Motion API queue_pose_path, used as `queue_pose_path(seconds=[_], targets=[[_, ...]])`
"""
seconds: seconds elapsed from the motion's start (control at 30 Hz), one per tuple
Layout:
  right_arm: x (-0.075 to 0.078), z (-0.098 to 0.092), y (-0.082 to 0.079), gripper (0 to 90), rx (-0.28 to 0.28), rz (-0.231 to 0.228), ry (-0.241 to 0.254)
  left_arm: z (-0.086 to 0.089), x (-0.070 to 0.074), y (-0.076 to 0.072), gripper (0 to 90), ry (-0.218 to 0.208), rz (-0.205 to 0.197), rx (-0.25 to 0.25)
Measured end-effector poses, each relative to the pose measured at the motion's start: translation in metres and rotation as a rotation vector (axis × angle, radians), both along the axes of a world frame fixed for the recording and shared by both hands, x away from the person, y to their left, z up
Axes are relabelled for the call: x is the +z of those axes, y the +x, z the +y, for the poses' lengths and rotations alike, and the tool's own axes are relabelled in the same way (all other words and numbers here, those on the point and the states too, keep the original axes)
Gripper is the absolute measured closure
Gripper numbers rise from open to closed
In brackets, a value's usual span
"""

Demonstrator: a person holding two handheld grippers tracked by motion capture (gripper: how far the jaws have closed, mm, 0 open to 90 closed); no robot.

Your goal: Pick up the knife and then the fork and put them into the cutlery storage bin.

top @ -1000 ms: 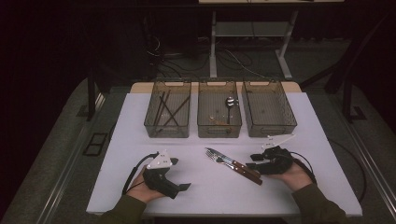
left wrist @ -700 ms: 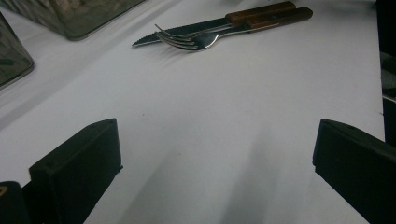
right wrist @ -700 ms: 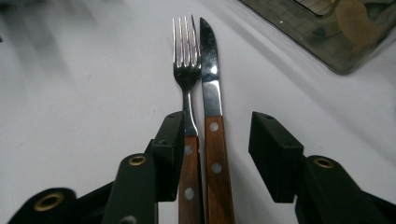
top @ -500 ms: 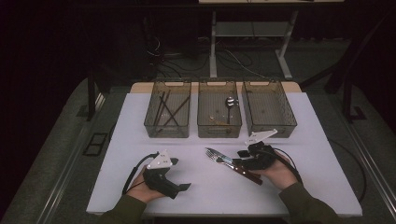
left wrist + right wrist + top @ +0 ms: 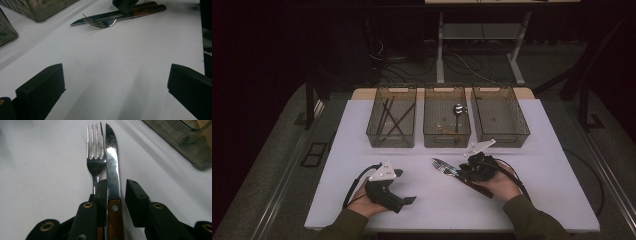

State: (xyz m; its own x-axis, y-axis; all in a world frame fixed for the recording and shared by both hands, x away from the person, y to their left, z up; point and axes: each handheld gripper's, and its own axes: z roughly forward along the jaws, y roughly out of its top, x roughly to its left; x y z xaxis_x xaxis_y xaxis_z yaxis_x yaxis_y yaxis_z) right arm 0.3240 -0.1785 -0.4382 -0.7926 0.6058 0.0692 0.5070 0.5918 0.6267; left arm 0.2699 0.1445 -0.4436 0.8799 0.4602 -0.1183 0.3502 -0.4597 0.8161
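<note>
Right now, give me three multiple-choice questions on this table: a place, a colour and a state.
1. Where is the spoon? A left bin; B middle bin; C on the table.
2. What colour is the knife handle? A white; B blue; C brown.
3. The left tongs are: A wide open; B shut on a fork; C shut on a spoon.
Answers: B, it lies inside that bin; C, the wood shows brown; A, their jaws stand far apart with nothing between.

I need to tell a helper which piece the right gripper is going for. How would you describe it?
On the white table, before the three bins, a fork and knife lie together. The right gripper straddles the knife: a serrated blade, not tines.
</note>
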Motion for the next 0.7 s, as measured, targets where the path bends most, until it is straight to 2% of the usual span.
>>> queue_pose_path(seconds=[0.37,0.7], targets=[[-0.0025,-0.0004,0.0004,73.4,0.006,0.005,-0.007,0.0000,0.0001,-0.0002,0.2,-0.001,0.001,0.002],[-0.0056,-0.0017,-0.0032,73.7,0.015,-0.033,-0.016,-0.0002,0.0002,-0.0001,0.2,-0.002,0.000,0.002]])
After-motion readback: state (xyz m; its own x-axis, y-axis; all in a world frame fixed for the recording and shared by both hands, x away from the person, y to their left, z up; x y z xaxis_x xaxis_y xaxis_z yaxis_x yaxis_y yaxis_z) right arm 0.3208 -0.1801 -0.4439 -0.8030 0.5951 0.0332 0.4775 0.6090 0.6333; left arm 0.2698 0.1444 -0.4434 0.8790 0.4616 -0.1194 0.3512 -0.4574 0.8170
